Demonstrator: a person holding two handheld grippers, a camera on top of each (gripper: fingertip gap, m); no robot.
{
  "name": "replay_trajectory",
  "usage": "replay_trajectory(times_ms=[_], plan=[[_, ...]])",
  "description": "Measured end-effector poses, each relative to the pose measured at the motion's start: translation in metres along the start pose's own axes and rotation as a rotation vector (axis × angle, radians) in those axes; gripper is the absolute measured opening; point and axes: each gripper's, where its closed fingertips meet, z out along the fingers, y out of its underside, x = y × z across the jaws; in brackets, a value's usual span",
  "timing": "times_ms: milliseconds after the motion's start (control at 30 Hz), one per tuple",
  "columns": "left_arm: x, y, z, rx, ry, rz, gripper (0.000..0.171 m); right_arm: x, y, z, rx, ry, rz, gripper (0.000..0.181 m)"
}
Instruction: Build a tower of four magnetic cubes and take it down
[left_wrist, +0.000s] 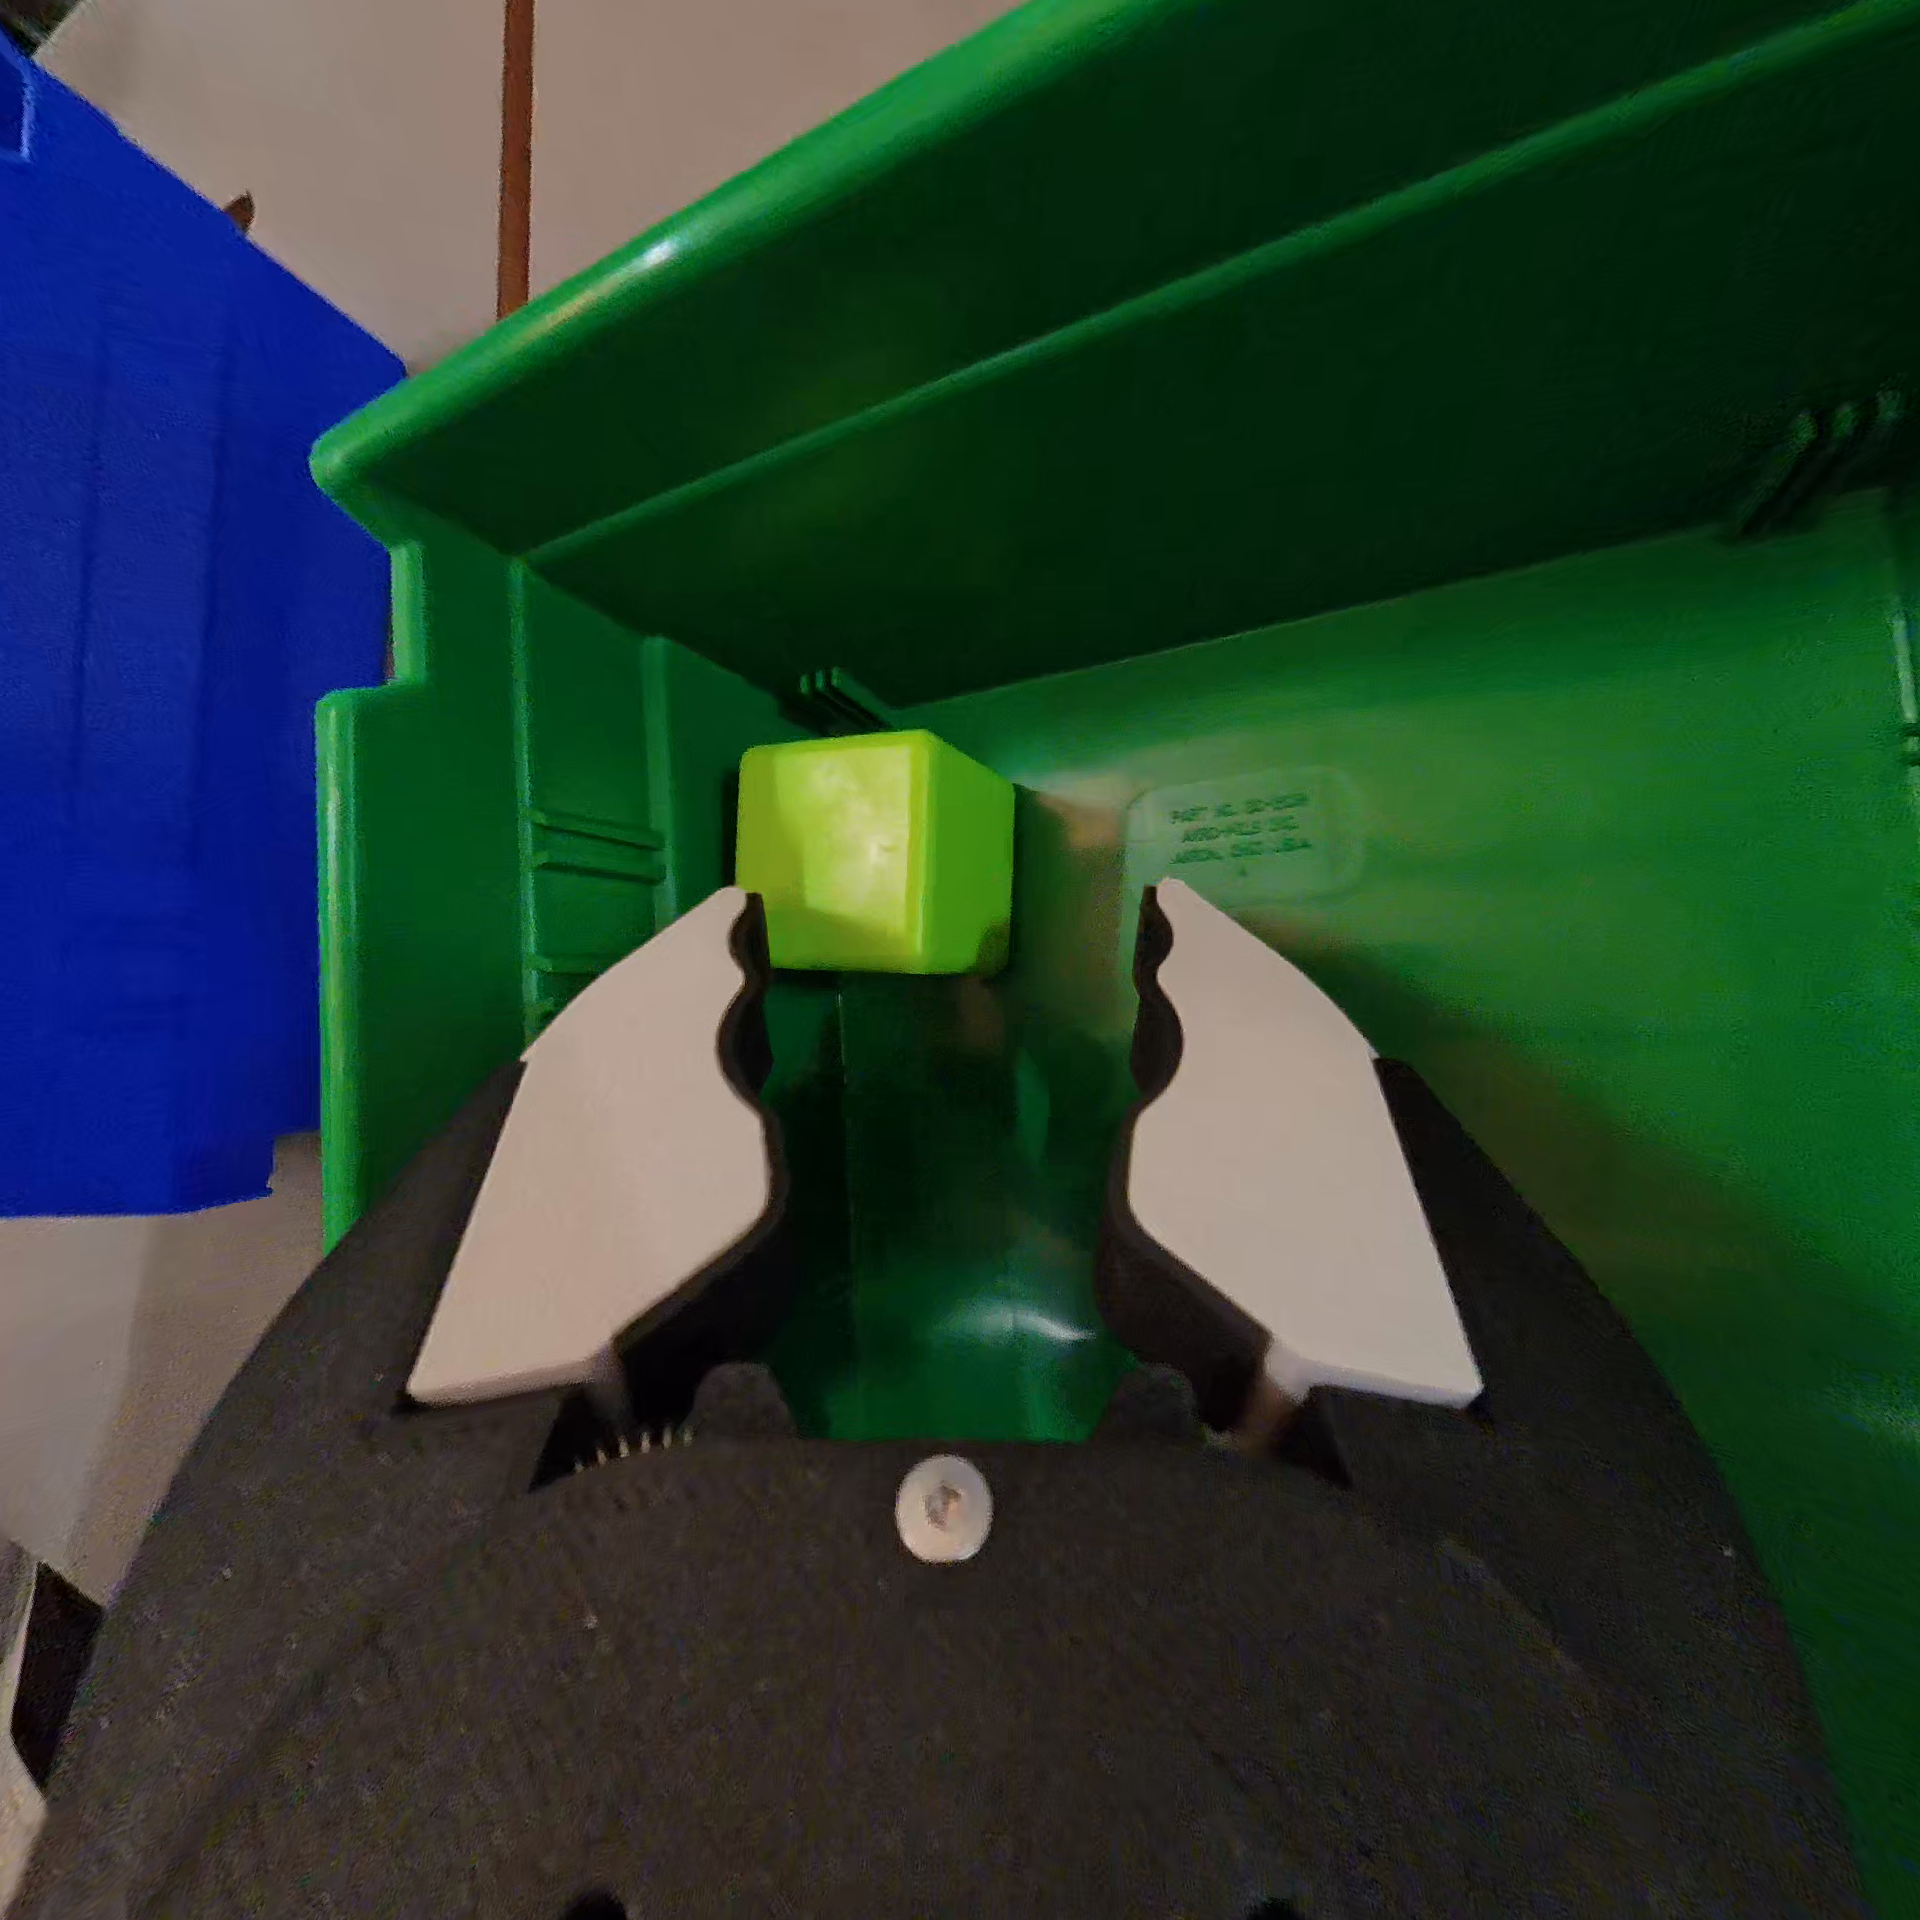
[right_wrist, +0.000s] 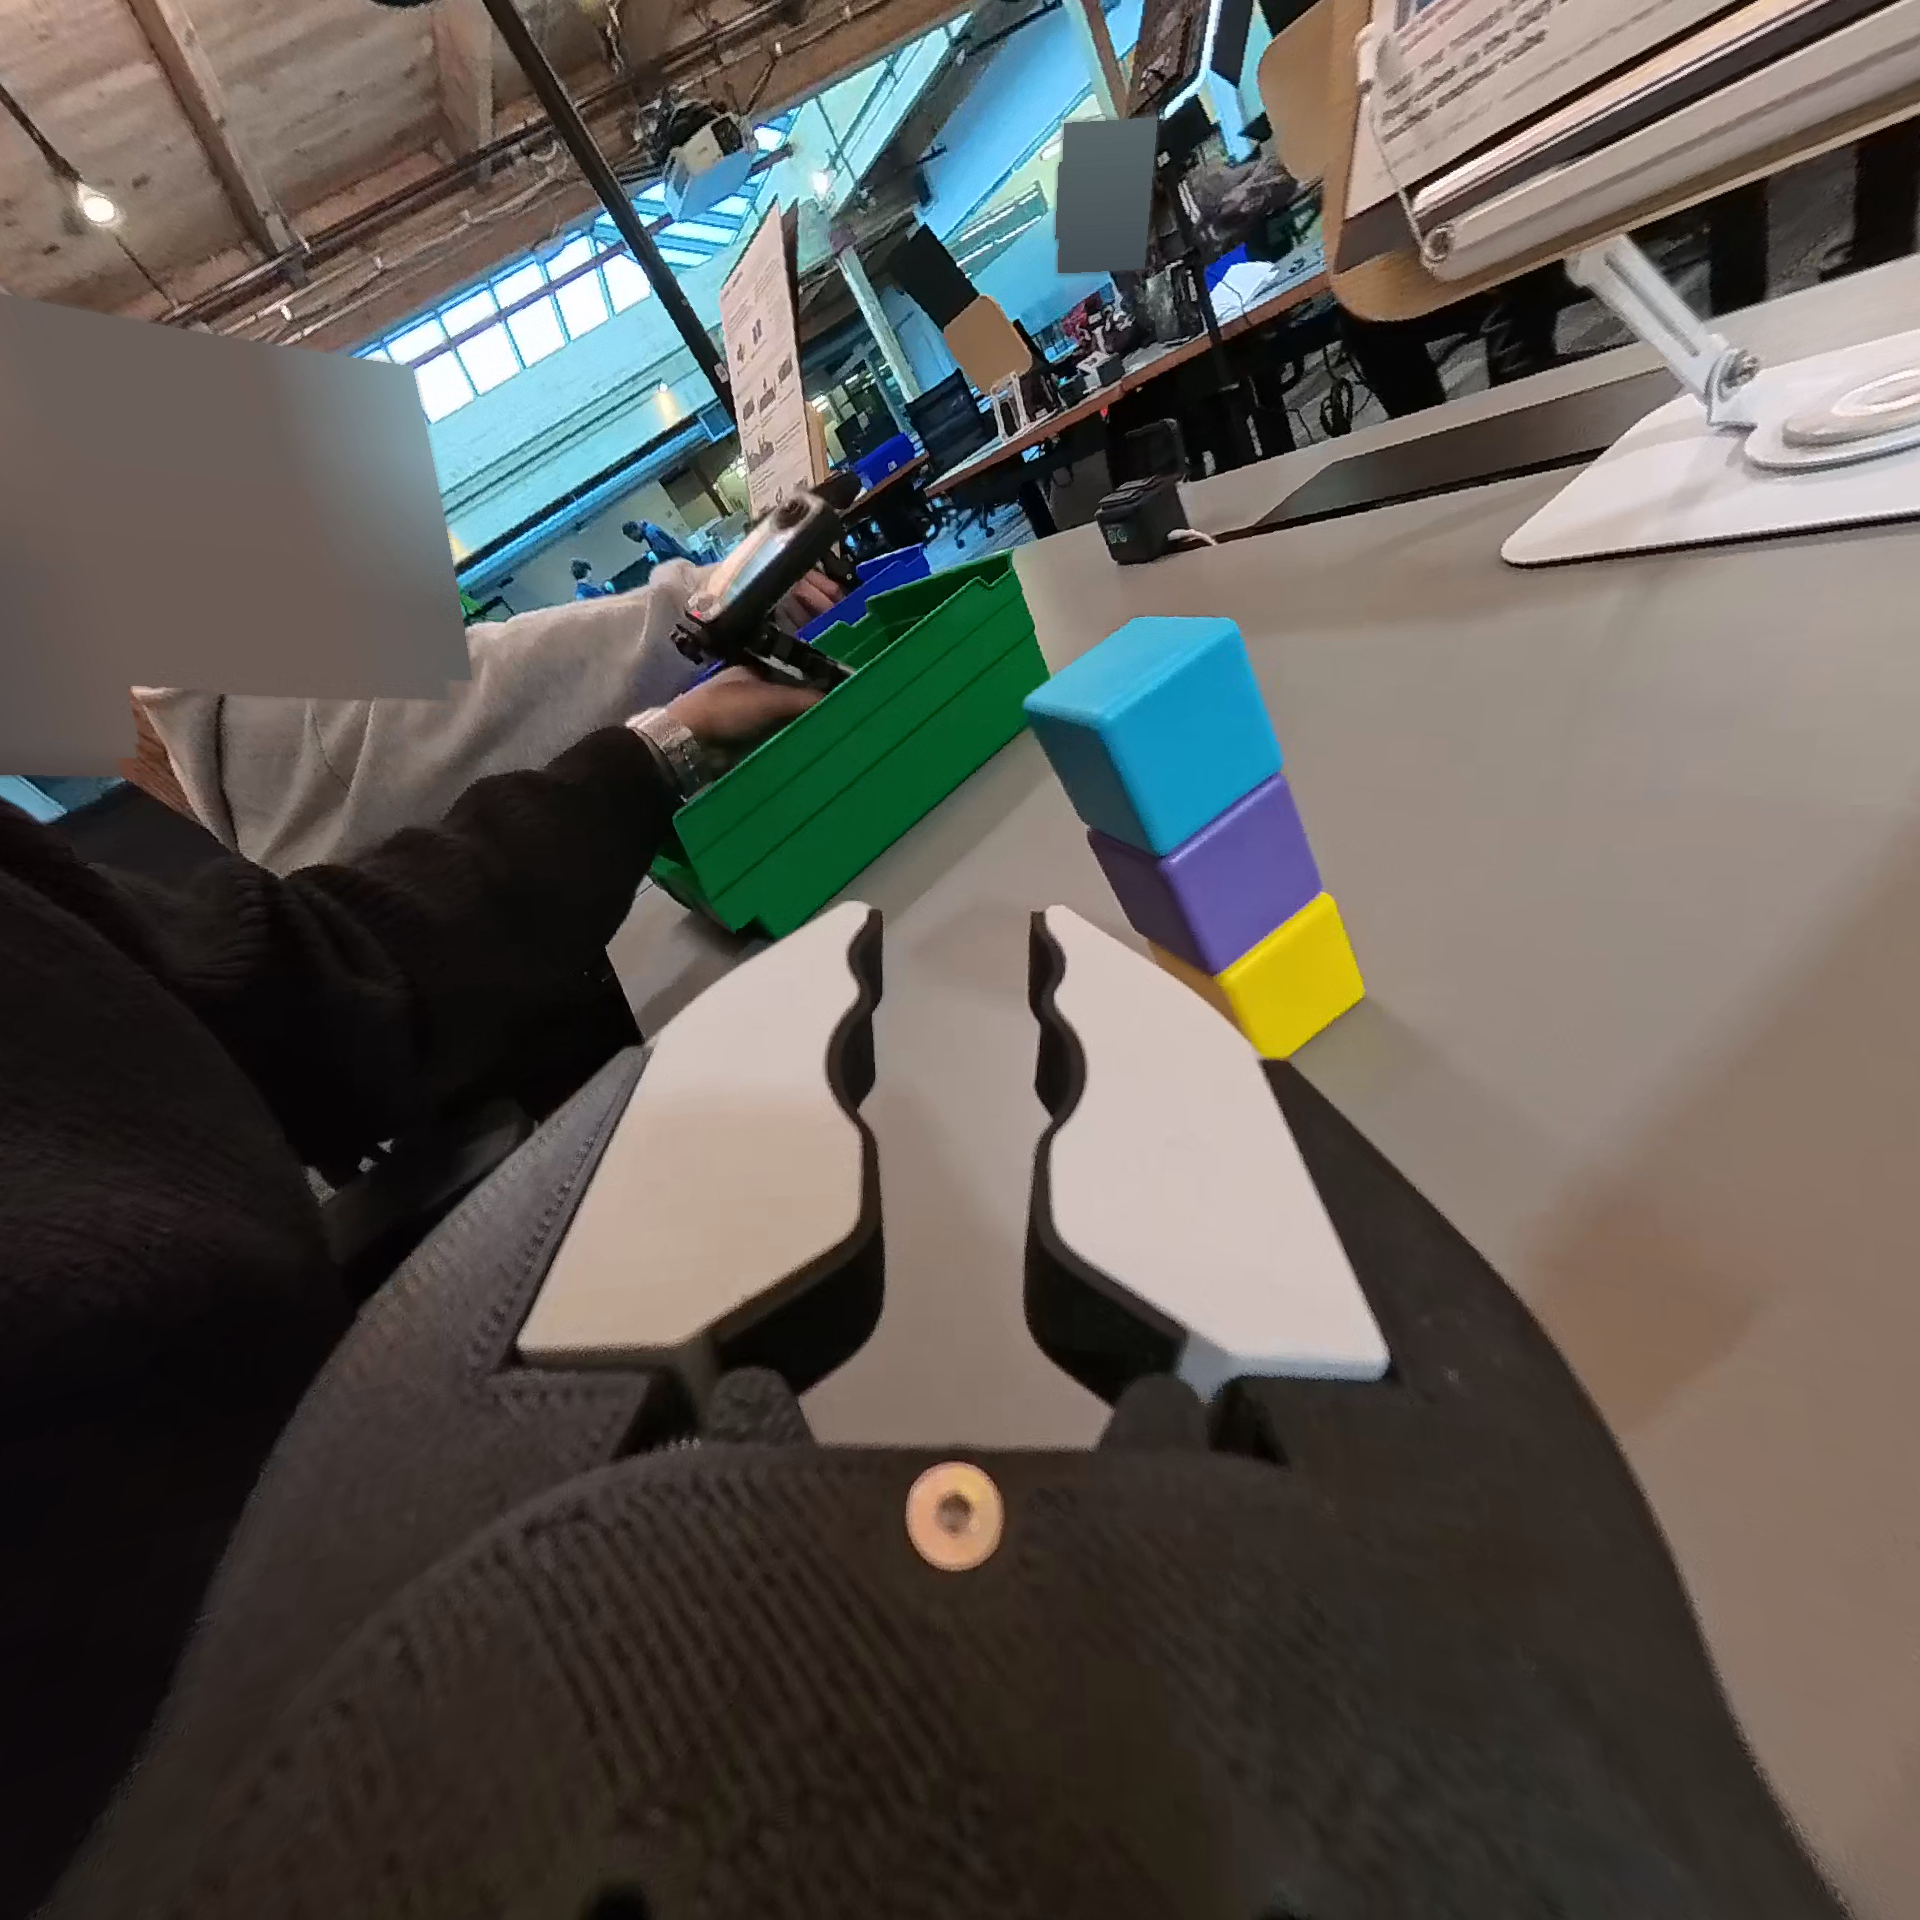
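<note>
In the left wrist view a lime green cube (left_wrist: 873, 852) lies in a corner of the green bin (left_wrist: 1351, 540). My left gripper (left_wrist: 945, 894) is open inside the bin, its left fingertip (left_wrist: 717, 914) at the cube's lower left edge, the cube just ahead of the jaws. In the right wrist view a tower of three cubes stands on the grey table (right_wrist: 1558, 935): yellow (right_wrist: 1299, 977) at the bottom, purple (right_wrist: 1216, 873) in the middle, blue (right_wrist: 1164, 727) on top. My right gripper (right_wrist: 956, 925) is open and empty, low over the table, left of the tower.
The green bin (right_wrist: 883, 748) sits left of the tower, with the left gripper's handle and camera (right_wrist: 769, 592) reaching into it. A blue bin (left_wrist: 156, 727) stands left of the green one. A white stand base (right_wrist: 1714, 478) and a small black device (right_wrist: 1143, 525) lie at the back.
</note>
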Motion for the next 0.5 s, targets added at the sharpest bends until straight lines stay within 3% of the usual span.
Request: replay_trajectory(times_ms=[200, 400, 500], plan=[[0.002, 0.005, 0.003, -0.030, -0.043, 0.052, 0.075, 0.010, -0.007, -0.009, 0.050, -0.023, 0.164, 0.028], [0.028, -0.010, -0.024, -0.017, 0.251, -0.105, 0.070, 0.005, -0.012, -0.012, 0.060, -0.073, 0.201, 0.026], [0.008, -0.013, -0.020, 0.005, 0.122, -0.089, 0.072, -0.001, -0.010, -0.011, 0.049, -0.093, 0.190, 0.026]])
